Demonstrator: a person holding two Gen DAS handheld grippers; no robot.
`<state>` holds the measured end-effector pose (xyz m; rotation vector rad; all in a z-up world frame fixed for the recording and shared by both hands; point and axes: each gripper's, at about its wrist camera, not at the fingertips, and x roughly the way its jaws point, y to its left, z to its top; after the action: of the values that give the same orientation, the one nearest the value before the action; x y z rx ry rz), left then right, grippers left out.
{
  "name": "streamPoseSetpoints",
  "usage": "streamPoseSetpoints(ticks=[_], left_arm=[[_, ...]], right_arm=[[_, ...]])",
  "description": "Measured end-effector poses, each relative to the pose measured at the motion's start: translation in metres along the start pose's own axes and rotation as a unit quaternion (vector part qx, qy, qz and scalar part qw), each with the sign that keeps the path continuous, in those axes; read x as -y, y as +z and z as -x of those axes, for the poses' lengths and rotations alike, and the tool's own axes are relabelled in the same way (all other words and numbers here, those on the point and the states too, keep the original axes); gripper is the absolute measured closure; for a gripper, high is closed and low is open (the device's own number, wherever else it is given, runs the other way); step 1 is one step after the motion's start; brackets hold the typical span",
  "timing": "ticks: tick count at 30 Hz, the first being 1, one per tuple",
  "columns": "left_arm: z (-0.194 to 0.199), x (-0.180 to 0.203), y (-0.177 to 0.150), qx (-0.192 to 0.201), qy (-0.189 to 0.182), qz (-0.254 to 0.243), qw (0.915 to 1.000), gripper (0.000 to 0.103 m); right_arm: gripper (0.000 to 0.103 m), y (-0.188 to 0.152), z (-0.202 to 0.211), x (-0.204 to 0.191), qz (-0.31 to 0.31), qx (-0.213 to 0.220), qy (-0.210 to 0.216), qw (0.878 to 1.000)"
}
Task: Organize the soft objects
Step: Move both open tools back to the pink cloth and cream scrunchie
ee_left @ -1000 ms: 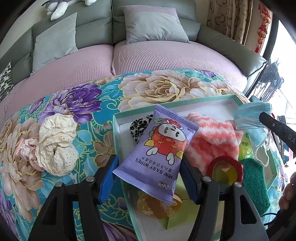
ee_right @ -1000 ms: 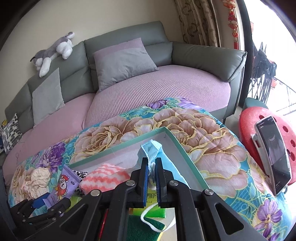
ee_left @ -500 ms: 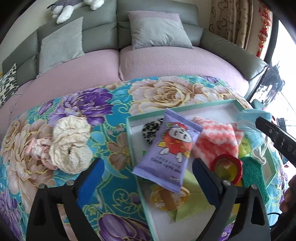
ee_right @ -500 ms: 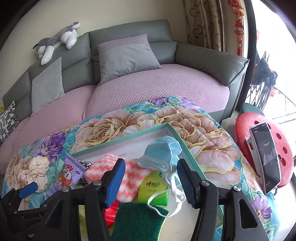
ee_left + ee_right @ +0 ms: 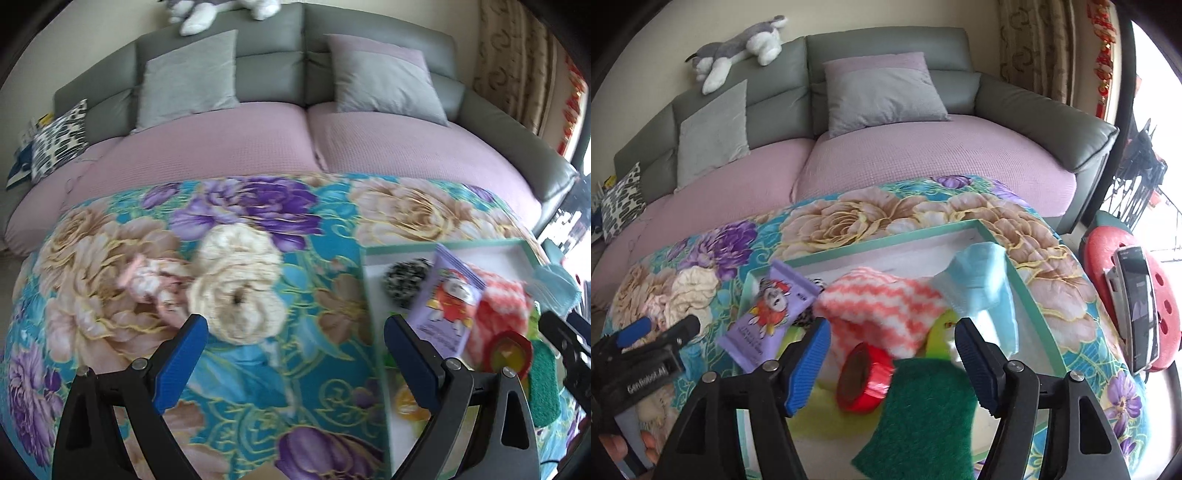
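Observation:
My left gripper (image 5: 295, 341) stands open and empty over the floral cloth, just short of a cream scrunchie (image 5: 236, 288) with a pink one (image 5: 147, 280) beside it. To its right the green-rimmed tray (image 5: 443, 247) holds a purple baby wipes pack (image 5: 447, 310), a coral striped cloth (image 5: 498, 306), a blue face mask (image 5: 554, 284) and a leopard scrunchie (image 5: 406, 280). My right gripper (image 5: 892, 332) hangs over the tray (image 5: 886, 242) with its jaws opening. Its pads touch nothing. The striped cloth (image 5: 882, 306) and a red tape roll (image 5: 864, 376) lie below the gap. The mask (image 5: 979, 284) rests against the tray's right wall.
A green scouring pad (image 5: 923, 417) lies at the tray's near end. Behind the cloth-covered table runs a grey and pink sofa (image 5: 923, 155) with cushions and a plush dog (image 5: 738, 44). A red stool (image 5: 1167, 302) with a phone (image 5: 1137, 302) stands at the right.
The left gripper opened and let go of the wipes pack, which stays in the tray, then swung left over the cloth. The right gripper opened off the blue mask, which dropped into the tray.

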<state>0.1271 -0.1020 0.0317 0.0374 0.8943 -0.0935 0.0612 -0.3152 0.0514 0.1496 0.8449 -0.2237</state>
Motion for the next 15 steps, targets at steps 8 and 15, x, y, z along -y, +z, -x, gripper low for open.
streamPoseSetpoints(ticks=[8, 15], left_arm=[[0.009, -0.038, 0.002, 0.013, 0.016, 0.041, 0.9989, 0.007], [0.010, -0.077, 0.000, 0.014, 0.043, 0.081, 0.9957, 0.007]], right_arm=[[0.030, 0.001, 0.007, -0.027, 0.007, 0.001, 0.041, 0.999], [0.029, -0.001, 0.002, -0.057, 0.030, -0.006, 0.056, 0.998]])
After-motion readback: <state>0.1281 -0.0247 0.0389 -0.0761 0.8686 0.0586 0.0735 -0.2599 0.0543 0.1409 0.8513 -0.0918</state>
